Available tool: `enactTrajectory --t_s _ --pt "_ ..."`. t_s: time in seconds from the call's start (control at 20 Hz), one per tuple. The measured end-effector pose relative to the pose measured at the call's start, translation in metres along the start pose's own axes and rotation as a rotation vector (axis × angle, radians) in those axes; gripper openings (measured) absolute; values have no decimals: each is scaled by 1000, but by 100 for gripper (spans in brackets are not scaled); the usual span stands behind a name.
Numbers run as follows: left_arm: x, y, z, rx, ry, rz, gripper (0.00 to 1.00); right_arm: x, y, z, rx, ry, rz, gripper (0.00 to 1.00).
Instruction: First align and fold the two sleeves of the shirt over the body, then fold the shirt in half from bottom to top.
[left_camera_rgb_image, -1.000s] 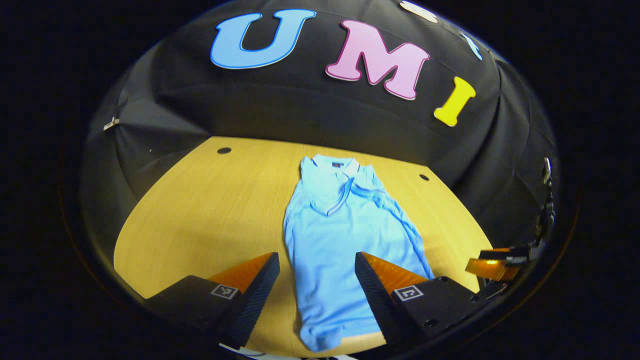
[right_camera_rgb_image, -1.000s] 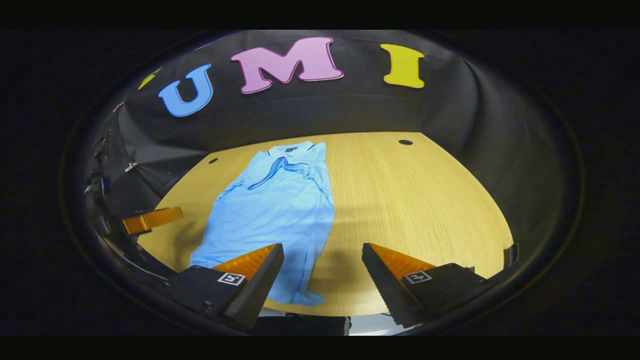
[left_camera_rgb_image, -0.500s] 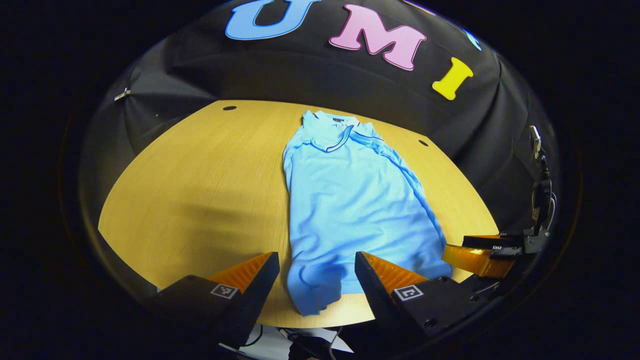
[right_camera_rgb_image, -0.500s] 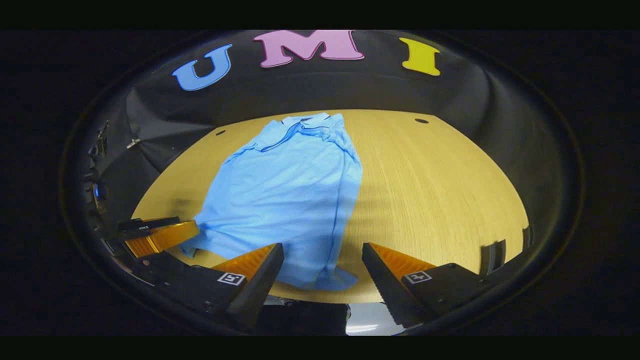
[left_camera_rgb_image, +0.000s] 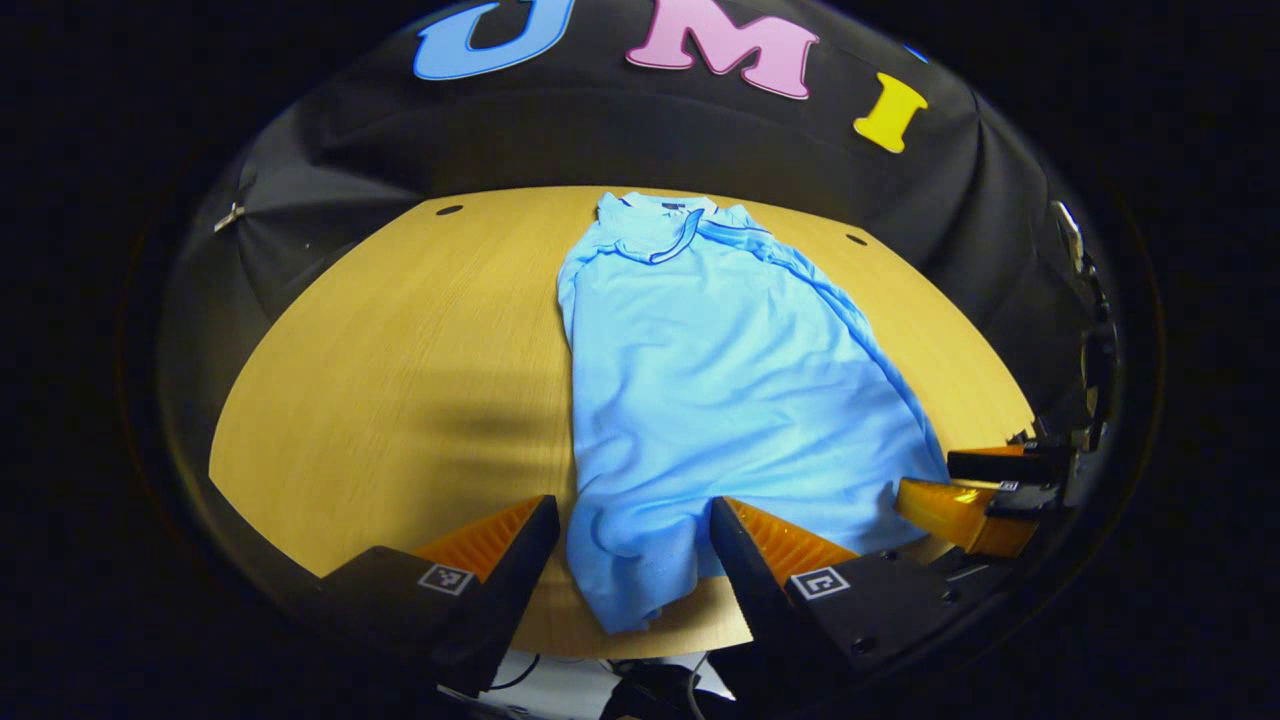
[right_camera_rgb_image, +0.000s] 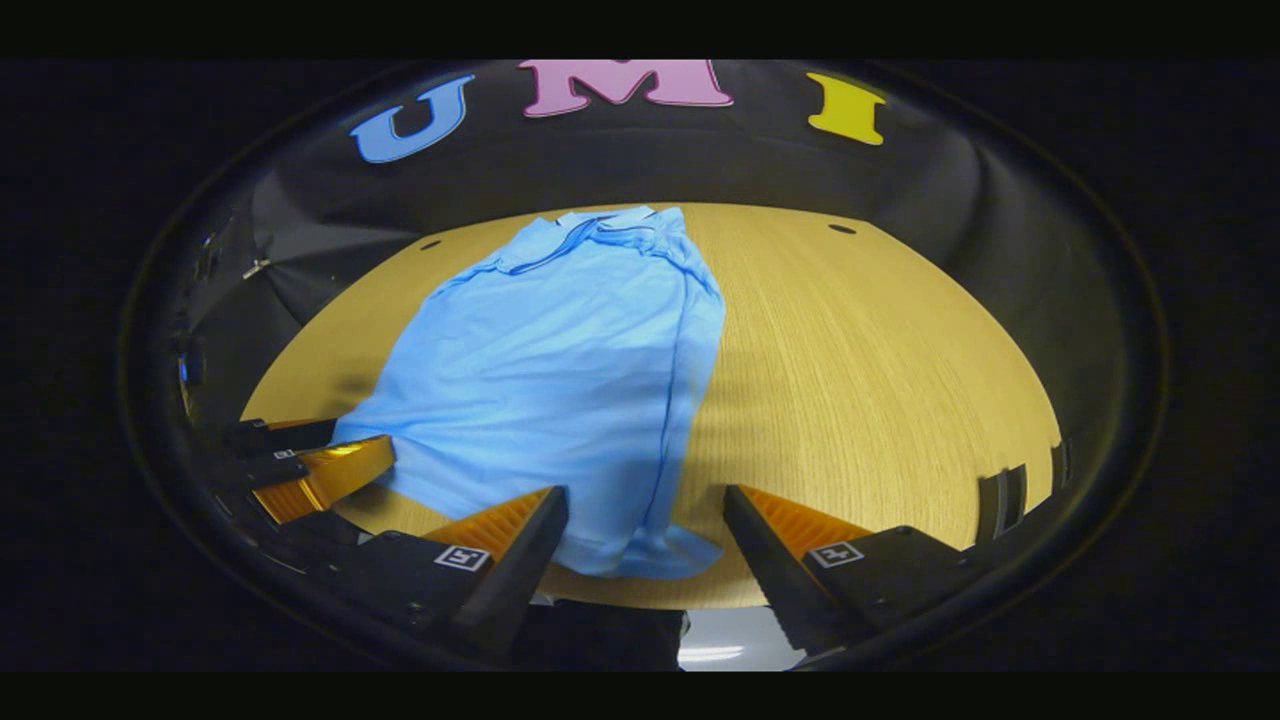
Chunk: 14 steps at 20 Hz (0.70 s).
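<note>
On the left, the left gripper (left_camera_rgb_image: 632, 545) hangs low over the near edge of the wooden table (left_camera_rgb_image: 400, 370), its jaws spread wide and holding nothing; the bottom-left corner of the hem (left_camera_rgb_image: 625, 590) lies between its fingers, with no sign that either finger presses on the cloth. A second ago this gripper sat higher and further back, and the shirt looked small and far off; both grippers have since come down and forward, so the lower edge now fills the space between each pair of fingers.

In the middle, the light blue shirt (left_camera_rgb_image: 720, 380) lies flat along the table, collar (left_camera_rgb_image: 655, 215) at the far end towards the booth wall, hem at the near edge. It is already narrowed to a long strip, and both sleeves appear folded in over the body, so the first part of the task looks done.

On the right, the right gripper (right_camera_rgb_image: 645, 545) is likewise wide apart and empty, poised over the bottom-right corner (right_camera_rgb_image: 650, 555) of the hem, the bare table (right_camera_rgb_image: 880, 380) stretching off to its far side.

The descent onto the two hem corners suggests the bottom-to-top fold is about to start: each gripper needs to close on its corner, lift, and carry the hem up to the collar
</note>
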<state>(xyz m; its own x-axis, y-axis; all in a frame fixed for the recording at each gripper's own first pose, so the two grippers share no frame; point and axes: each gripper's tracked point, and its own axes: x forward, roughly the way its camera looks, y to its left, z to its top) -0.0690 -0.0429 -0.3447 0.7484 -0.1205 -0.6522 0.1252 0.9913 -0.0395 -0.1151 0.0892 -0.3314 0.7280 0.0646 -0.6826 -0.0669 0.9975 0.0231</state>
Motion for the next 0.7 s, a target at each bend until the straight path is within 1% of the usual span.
enactTrajectory --t_s 0.05,0.1,0.15,0.2,0.3,0.35,0.4,0.45,0.55,0.6,0.65,0.7 --pt "0 -1 -3 45 4 9 99 2 -2 -5 -27 14 -11 99" --pt "0 -6 -1 49 -10 -9 99 3 1 0 -46 -1 -4 95" --pt "1 -8 -2 47 -8 -5 97 4 4 -3 -53 11 8 93" --pt "1 -8 -1 40 -15 -5 94 5 4 -1 -57 10 8 83" --pt "2 -12 1 43 -24 -13 89 5 4 -1 -58 19 20 81" --pt "4 -14 1 50 -27 -26 81 4 4 1 -49 11 25 76" --pt "5 -18 3 60 -35 -43 77 6 3 1 -40 14 24 54" --pt "6 -20 3 67 -40 -57 61 6 3 3 -39 10 24 46" --pt "7 -26 6 53 -51 -85 47 9 8 4 -34 18 46 20" --pt "8 -28 9 30 -54 -95 33 8 8 3 -46 30 53 13" --pt "10 -29 9 7 -55 -101 23 9 9 6 -60 29 62 7" --pt "12 -30 11 -13 -55 -111 19 9 11 5 -62 31 71 13"
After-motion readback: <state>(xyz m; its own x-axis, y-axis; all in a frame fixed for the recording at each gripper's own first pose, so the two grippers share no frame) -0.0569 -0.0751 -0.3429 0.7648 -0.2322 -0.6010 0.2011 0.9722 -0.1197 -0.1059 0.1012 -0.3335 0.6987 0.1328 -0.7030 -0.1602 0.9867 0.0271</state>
